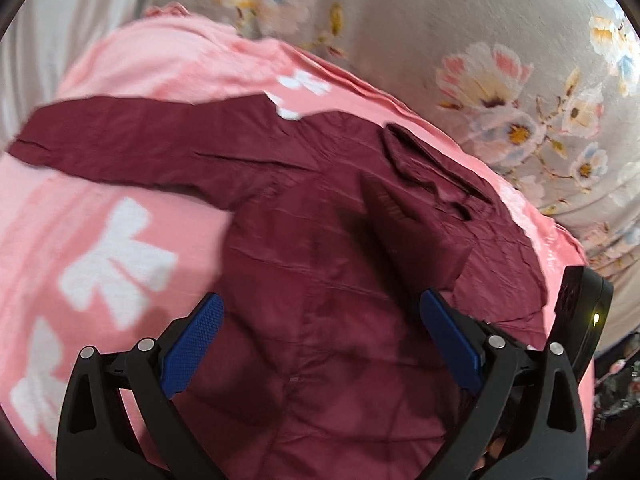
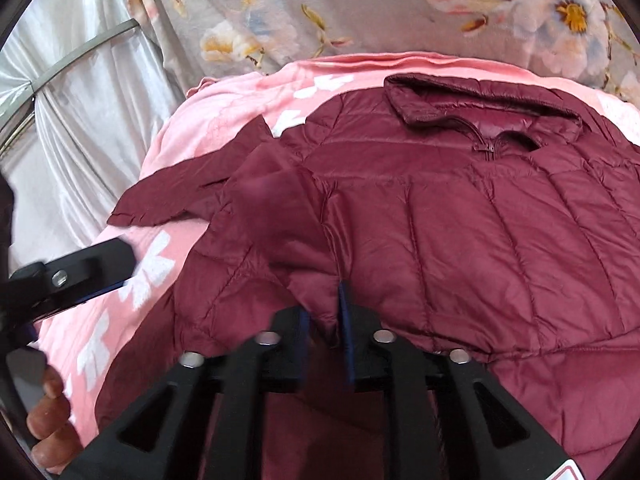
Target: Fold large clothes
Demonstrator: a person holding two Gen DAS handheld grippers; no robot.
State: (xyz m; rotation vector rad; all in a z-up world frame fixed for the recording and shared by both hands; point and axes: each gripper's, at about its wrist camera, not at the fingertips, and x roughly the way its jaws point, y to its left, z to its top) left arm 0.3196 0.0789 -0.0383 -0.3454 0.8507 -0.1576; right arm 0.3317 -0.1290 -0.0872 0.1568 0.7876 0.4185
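A maroon quilted jacket (image 1: pixel 320 240) lies spread on a pink blanket, collar (image 1: pixel 424 160) at the far side, one sleeve (image 1: pixel 120 144) stretched out to the left. My left gripper (image 1: pixel 320 316) hangs open and empty above the jacket's body. In the right wrist view the jacket (image 2: pixel 460 220) fills the middle, zipper and collar (image 2: pixel 480 120) at the top. My right gripper (image 2: pixel 324 316) is shut on a fold of the jacket's sleeve, which bunches up over the body. The left gripper's finger (image 2: pixel 80 268) shows at the left edge.
The pink blanket (image 1: pixel 120 240) with white bow prints covers a bed with a grey floral sheet (image 1: pixel 480 40). A pale silky curtain (image 2: pixel 80 120) hangs at the far left. The right gripper's body (image 1: pixel 584 312) sits at the jacket's right edge.
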